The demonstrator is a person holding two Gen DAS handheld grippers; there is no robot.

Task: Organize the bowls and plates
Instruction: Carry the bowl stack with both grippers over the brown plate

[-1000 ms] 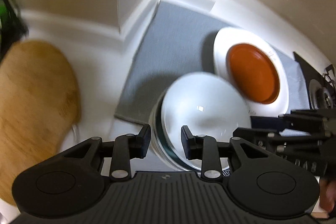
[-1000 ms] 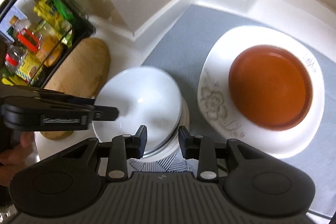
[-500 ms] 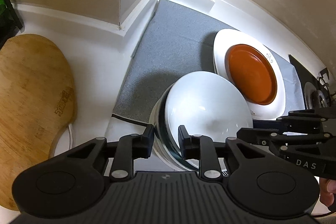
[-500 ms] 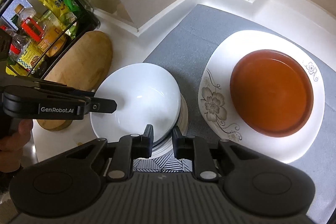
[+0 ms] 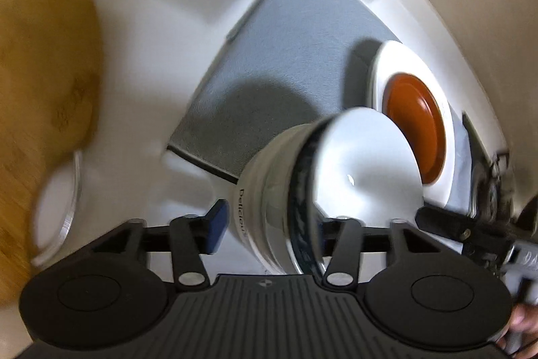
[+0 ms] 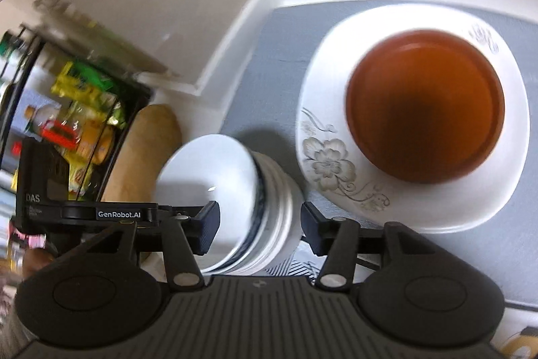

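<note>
Bowl stack (image 6: 255, 211) beside orange plate (image 6: 425, 110), cutting board (image 5: 37, 83).

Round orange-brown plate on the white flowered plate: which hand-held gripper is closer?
Right. The right hand-held gripper straddles the stack of white bowls beside the round orange-brown plate; the left hand-held gripper reaches in from the stack's far side.

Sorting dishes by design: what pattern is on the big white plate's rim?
A grey floral print on the white plate, clearest in the right wrist view.
</note>
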